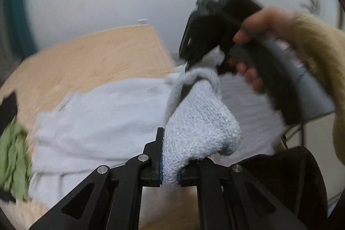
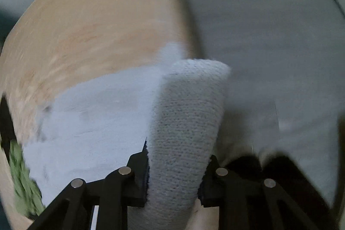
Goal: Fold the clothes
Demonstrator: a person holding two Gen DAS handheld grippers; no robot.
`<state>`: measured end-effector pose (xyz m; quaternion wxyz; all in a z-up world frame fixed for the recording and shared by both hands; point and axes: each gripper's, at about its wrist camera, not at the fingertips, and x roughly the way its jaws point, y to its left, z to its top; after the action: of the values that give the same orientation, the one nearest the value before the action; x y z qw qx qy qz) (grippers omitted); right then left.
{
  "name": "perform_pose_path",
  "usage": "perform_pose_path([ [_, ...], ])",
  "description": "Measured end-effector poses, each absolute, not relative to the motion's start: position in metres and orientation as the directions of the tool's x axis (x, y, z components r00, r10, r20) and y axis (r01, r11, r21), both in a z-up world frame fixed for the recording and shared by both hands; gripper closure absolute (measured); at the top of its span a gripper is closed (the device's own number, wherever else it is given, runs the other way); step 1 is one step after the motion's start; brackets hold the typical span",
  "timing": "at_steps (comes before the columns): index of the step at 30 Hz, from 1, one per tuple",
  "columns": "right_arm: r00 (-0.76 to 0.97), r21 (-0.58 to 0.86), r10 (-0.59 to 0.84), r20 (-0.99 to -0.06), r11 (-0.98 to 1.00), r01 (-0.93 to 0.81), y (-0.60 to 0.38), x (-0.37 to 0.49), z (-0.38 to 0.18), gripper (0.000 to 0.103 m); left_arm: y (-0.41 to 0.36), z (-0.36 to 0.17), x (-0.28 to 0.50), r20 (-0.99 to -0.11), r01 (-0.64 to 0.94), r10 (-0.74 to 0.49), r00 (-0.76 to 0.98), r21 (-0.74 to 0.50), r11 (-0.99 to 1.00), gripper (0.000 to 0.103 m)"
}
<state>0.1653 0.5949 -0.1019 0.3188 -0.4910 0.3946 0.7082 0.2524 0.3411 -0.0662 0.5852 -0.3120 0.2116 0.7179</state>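
The lifting step of a fold is being carried out: one edge of the pale blue sweater (image 1: 103, 122) is being held up off the wooden table (image 1: 97, 57) by both grippers, while the rest of the garment is lying spread on the tabletop. The left gripper (image 1: 169, 178) is being kept clamped on a bunched knit edge, with the fabric pinched tightly between its pads. The right gripper (image 2: 173, 184) is being kept closed on a thicker roll of the same knit, which is filling the gap between its jaws.

The next move is judged to call for the held edge to be carried across the garment and laid down flat, with both grips kept level so that no slack is formed between them.

The right gripper is being pointed steeply downward at the table. The hand (image 1: 256, 40) holding it is being seen wrapped around the handle, with a fuzzy tan sleeve (image 1: 319, 61) behind it. A green cloth (image 1: 13, 161) is lying at the table's near left edge.
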Motion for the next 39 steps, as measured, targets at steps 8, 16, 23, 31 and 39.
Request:
perform_pose_path([
  [8,-0.285,0.231,-0.081,-0.955,-0.805,-0.546,0.462,-0.064,-0.117,0.076,0.272,-0.08,0.14,-0.746,-0.784,0.568,-0.347,-0.102,-0.612,0.095],
  [16,-0.255,0.251,-0.145,-0.956,-0.855,-0.454,0.426,-0.087,-0.156,0.042,0.226,-0.121,0.087,-0.845,-0.595,0.495,-0.203,-0.295,-0.747,0.07],
  [23,-0.619,0.515,-0.173,-0.766,-0.742,-0.429,0.478,0.023,-0.073,0.017,0.145,-0.127,0.046,-0.866,-0.421,0.442,-0.233,-0.32,-0.849,0.035],
  [31,-0.376,0.442,-0.258,-0.89,-0.693,-0.57,0.432,0.149,-0.173,0.019,0.187,-0.09,0.056,-0.812,-0.65,0.503,-0.298,-0.214,-0.73,0.034],
  [39,-0.419,0.562,-0.379,-0.825,-0.478,-0.675,0.399,0.187,-0.24,0.026,0.261,-0.134,0.065,-0.848,-0.721,0.351,-0.397,0.051,-0.692,0.034],
])
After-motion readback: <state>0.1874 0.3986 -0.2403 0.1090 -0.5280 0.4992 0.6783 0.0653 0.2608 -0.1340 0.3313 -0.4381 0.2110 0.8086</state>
